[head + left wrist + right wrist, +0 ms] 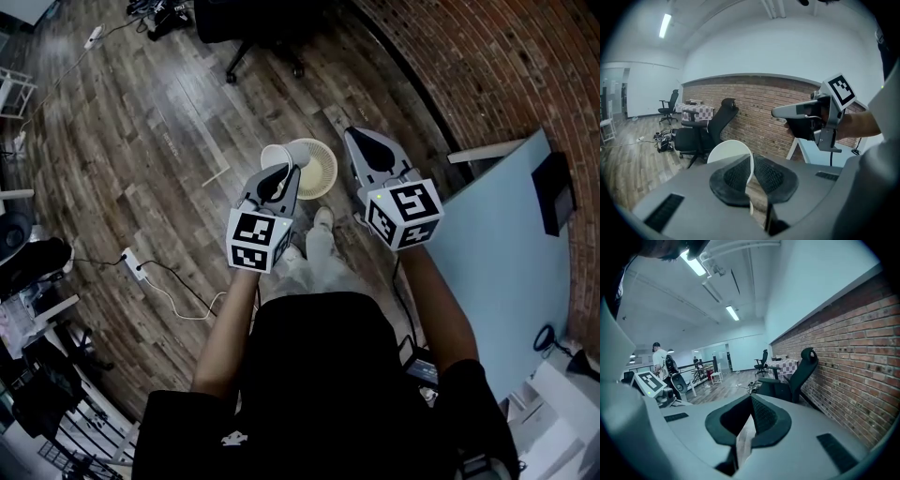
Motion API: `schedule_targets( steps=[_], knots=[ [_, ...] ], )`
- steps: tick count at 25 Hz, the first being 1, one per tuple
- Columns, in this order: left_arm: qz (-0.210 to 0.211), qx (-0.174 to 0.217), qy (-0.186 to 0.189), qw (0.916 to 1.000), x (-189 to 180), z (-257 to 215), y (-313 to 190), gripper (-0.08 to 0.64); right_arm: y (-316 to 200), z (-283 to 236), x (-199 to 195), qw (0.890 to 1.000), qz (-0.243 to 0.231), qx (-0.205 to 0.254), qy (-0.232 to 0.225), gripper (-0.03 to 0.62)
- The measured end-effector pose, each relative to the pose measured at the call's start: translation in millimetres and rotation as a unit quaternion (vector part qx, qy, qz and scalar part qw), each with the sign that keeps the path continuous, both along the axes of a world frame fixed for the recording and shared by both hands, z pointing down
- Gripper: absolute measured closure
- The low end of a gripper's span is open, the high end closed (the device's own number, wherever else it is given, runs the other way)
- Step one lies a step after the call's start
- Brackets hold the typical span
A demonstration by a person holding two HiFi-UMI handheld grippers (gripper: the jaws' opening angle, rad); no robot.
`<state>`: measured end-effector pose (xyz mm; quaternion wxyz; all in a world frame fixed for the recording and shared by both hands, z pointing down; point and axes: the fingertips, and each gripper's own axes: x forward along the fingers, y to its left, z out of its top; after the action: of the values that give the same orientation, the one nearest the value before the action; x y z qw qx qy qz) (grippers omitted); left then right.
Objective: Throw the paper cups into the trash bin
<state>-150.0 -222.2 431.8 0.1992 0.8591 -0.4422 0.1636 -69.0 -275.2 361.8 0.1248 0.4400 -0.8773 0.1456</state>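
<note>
Step in hand: carrying one paper cup to the drop point.

- The left gripper [287,171] is pinching the paper cup [279,153] by its rim. In the left gripper view the rim wall sits between the pads, and the cup body [726,151] projects ahead of the jaws and to their left.
- The trash bin [323,171] stands on the floor, below and just ahead of the left gripper. The cup overlaps the bin's near-left edge.
- The right gripper [358,141] has its jaws pressed together with nothing between them. It hangs beside the bin's right edge.

Next move, as judged: bring the cup over the bin's mouth, then spread the left jaws to let it fall.
</note>
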Motion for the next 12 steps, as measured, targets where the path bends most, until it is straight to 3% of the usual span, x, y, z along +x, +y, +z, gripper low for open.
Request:
schedule_targets(
  steps=[12],
  knots=[
    [0.038,-0.115,-0.034,0.9920,23.8,146.9,-10.2,0.534,-27.2,129.1,18.2,0.994,0.043,-0.088,-0.042,0.591]
  ],
)
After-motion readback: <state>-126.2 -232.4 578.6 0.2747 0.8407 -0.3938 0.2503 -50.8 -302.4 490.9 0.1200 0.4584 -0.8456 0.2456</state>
